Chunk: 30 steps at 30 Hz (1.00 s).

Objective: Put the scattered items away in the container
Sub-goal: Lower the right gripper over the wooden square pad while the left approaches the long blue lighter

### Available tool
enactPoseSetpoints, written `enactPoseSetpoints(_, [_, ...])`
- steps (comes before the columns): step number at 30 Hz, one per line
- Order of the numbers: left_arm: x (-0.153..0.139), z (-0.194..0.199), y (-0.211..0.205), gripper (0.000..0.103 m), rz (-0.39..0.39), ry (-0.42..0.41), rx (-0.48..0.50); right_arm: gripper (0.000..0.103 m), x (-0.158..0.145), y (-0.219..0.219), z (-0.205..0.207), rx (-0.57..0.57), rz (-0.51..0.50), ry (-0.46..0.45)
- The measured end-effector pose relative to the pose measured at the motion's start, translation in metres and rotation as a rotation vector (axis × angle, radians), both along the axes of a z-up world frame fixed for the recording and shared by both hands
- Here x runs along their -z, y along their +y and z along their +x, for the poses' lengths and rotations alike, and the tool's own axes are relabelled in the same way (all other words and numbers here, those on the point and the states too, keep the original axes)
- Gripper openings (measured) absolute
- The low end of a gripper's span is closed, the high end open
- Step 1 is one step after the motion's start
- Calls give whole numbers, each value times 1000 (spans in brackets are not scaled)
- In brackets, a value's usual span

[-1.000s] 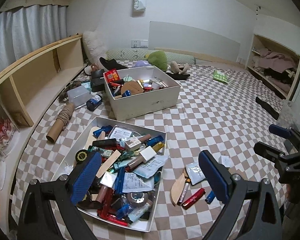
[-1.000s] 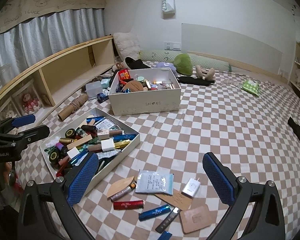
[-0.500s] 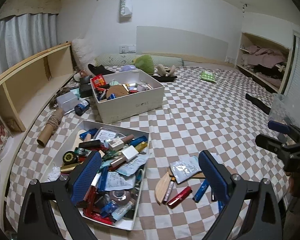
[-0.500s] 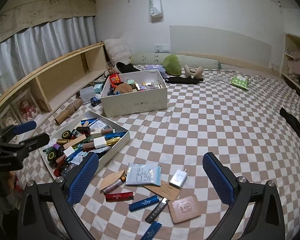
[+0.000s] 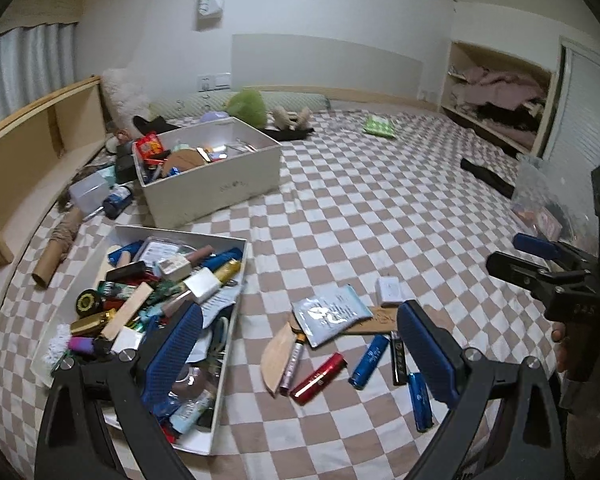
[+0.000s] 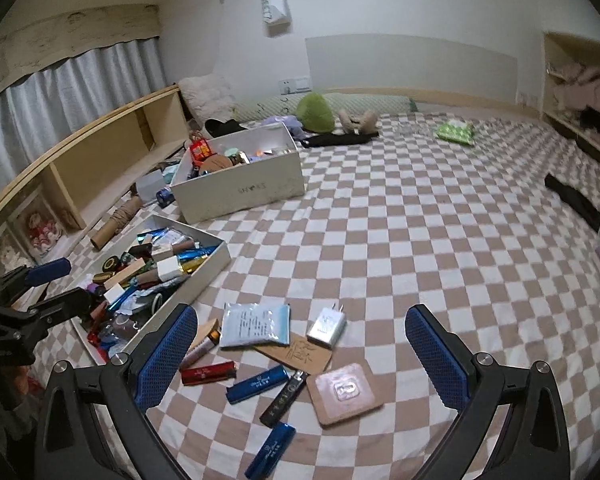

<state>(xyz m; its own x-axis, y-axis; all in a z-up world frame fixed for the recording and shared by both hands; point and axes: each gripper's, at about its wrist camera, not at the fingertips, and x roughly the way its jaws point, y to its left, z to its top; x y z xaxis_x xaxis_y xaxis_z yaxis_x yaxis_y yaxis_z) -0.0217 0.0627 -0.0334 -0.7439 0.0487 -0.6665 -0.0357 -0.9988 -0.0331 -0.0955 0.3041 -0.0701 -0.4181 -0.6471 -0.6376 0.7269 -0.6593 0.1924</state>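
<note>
Several loose items lie on the checkered bed between a shallow white tray [image 5: 242, 276] [image 6: 216, 264] full of small things and my grippers: a pale blue sachet [image 6: 257, 325] [image 5: 330, 314], a white charger [image 6: 327, 326] [image 5: 389, 291], a red tube [image 6: 208, 373] [image 5: 318, 373], blue tubes [image 6: 257, 383] [image 5: 368, 361], a black stick [image 6: 283, 397], and a pink square pad [image 6: 345, 393]. My left gripper [image 5: 302, 350] hangs open over the tray's right edge and the pile. My right gripper [image 6: 302, 354] is open above the pile, holding nothing.
A taller white box [image 5: 216, 188] [image 6: 242, 192] of items stands behind the tray. A cardboard roll [image 5: 56, 254] and wooden shelving [image 5: 32, 148] run along the left. A green plush [image 6: 315, 111], a green packet [image 6: 455, 131] and dark cloth [image 6: 572, 200] lie farther off.
Both grippers have shifted rightward and closer to the loose pile; the tray has slid to the left in each view. Both stay open and nothing was picked up.
</note>
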Motion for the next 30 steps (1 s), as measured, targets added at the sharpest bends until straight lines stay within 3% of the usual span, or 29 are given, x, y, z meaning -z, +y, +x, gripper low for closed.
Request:
enactPoseSetpoints(16, [56, 1, 32, 98, 13, -99, 107, 103, 60, -2, 5, -38, 213, -73])
enactPoseSetpoints(27, [92, -2, 58, 98, -10, -179, 196, 103, 100, -13, 1, -69, 308, 21])
enactPoseSetpoints(30, [103, -3, 67, 98, -13, -207, 227, 103, 114, -14, -6, -82, 353, 3])
